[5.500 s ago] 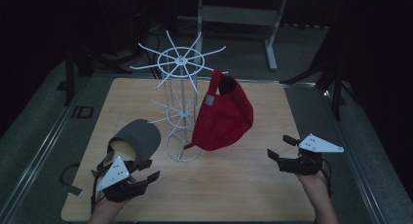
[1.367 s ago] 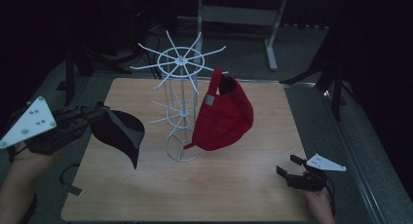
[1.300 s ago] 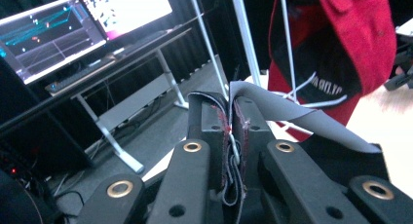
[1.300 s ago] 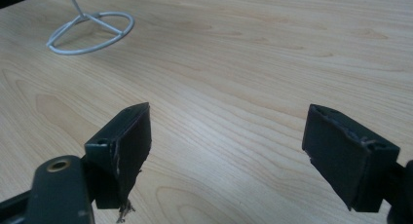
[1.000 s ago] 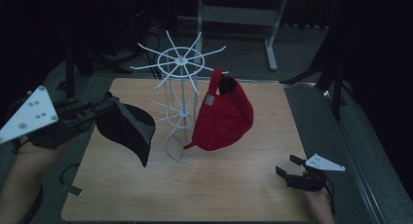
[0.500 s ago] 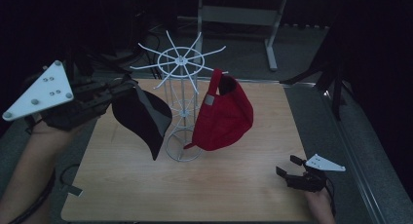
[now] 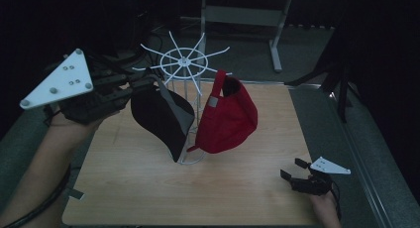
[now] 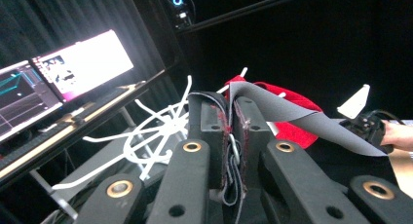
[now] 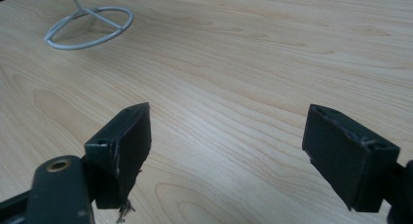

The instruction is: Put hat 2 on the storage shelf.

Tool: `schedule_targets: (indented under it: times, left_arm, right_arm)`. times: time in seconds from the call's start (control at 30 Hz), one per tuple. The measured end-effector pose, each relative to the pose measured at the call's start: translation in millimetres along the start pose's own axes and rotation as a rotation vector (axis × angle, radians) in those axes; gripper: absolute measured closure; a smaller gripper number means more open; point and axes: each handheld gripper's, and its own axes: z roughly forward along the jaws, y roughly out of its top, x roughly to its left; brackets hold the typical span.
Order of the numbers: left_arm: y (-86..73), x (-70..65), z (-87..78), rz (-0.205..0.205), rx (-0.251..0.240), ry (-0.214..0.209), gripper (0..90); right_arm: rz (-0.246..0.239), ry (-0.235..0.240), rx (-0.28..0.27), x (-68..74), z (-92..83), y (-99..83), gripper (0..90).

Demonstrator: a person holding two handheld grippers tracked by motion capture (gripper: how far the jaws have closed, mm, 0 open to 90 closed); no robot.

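Work: hanging caps on the white wire rack (image 7: 184, 89).
Done: red cap (image 7: 229, 118) already hangs from a rack arm, at the rack's 3 o'clock side in the high view.
In hand: black cap (image 7: 161, 114), clear of the tabletop (image 7: 237, 188), raised against the rack's 9 o'clock side, just below the spoked top ring; whether it touches the wire cannot be told.
Left: by my reading, hooking the black cap over a free arm and letting go; not yet done.
Left hand-held gripper (image 7: 143, 84): jaws clamped tight on the black cap's edge; the left gripper view shows grey fabric (image 8: 292, 118) pinched between the pads and folding away to 3 o'clock.
Right hand-held gripper (image 7: 293, 169): jaws spread wide, nothing between them, low over the tabletop at the 5 o'clock corner, well apart from the rack.
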Motion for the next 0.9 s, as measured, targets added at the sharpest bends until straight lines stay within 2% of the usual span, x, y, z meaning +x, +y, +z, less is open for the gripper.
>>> schedule_targets:
  times: [0.27, 0.4, 0.6, 0.77, 0.9]
  left_arm:
    - [3.8, -6.9, 11.4, -0.019, 0.005, -0.028, 84.8]
    - [3.6, -13.3, 17.2, -0.01, 0.023, -0.033, 84.7]
    - [-1.4, -22.1, 19.9, -0.023, 0.041, -0.036, 84.4]
    - [-6.1, -33.6, 23.3, -0.014, 0.062, -0.04, 83.6]
    - [-13.9, -41.1, 25.4, -0.014, 0.067, -0.054, 79.2]
  right_arm:
    - [0.004, 0.001, 0.001, -0.4, 0.0, -0.8, 18.0]
    - [0.005, -0.002, -0.001, -0.9, -1.0, -1.2, 18.0]
    - [0.007, -0.005, 0.002, -1.6, -1.5, -2.6, 18.0]
    - [0.008, -0.004, 0.001, -1.3, -1.4, -2.4, 18.0]
    - [0.006, -0.004, 0.0, -1.6, -1.8, -2.7, 18.0]
